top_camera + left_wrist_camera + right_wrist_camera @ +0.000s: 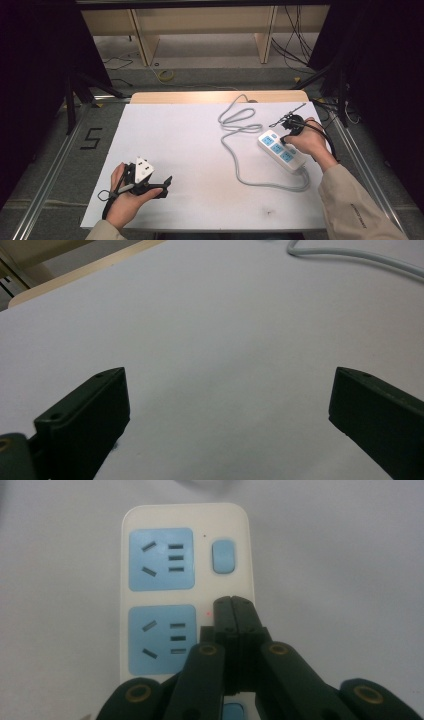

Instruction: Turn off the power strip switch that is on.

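Observation:
A white power strip (281,151) with blue sockets lies at the right of the white table top (190,150); its grey cable (235,121) loops away behind it. My right gripper (285,141) is shut with nothing between its jaws. In the right gripper view the closed tips (232,601) rest over the strip (187,517) beside the middle socket (161,640), covering the spot below the blue rocker switch (223,556). A small red light (206,613) glows just left of the tips. My left gripper (165,186) lies at the front left, open (230,375) over bare table.
The cable (350,257) crosses the far corner of the left gripper view. A wooden table edge (215,96) runs along the back. Behind it stand shelf frames (145,40) with loose cables on the floor. A taped "5" (91,138) marks the floor at the left.

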{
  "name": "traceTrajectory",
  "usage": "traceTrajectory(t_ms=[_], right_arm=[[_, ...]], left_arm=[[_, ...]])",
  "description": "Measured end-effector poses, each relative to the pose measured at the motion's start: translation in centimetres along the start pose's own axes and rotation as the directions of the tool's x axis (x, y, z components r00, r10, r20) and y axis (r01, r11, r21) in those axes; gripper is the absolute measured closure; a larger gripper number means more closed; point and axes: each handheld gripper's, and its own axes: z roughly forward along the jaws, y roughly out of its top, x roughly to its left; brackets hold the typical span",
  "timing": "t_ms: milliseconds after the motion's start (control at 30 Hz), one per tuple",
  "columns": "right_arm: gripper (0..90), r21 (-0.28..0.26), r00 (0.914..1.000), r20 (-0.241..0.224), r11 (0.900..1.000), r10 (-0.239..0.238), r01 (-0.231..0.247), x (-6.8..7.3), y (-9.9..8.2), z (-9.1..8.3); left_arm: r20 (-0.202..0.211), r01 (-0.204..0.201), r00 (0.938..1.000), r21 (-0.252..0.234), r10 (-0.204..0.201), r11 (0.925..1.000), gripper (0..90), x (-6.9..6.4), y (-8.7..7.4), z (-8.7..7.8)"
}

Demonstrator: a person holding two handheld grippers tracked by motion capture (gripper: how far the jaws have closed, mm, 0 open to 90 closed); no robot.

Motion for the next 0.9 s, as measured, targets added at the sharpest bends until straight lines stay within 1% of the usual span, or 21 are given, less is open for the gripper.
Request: traceTrajectory(t_ms=[500,567,633,900], right_arm=[[90.0,0.000,1.0000,0.000,1.0000,0.000,0.000,-0.02,-0.01,-0.02],[90.0,-0.020,0.9999,-0.006,0.9998,0.009,-0.009,-0.02,0.06,-0.29],[90.0,-0.012,0.9999,-0.009,0.9999,0.004,-0.004,0.00,0.08,-0.31],[90.0,-0.014,1.0000,-0.005,0.9999,0.001,-0.001,0.06,0.06,-0.26]], left_arm=[[0.001,0.000,1.0000,-0.001,0.000,1.0000,2.6,-0.02,0.02,0.01],[0.001,0.000,1.0000,0.000,0.000,1.0000,2.6,-0.02,0.02,0.01],[0.001,0.000,1.0000,-0.001,0.000,1.0000,2.6,-0.03,0.02,0.02],[0.001,0.001,1.0000,-0.001,-0.001,1.0000,2.7,-0.04,0.02,0.02]])
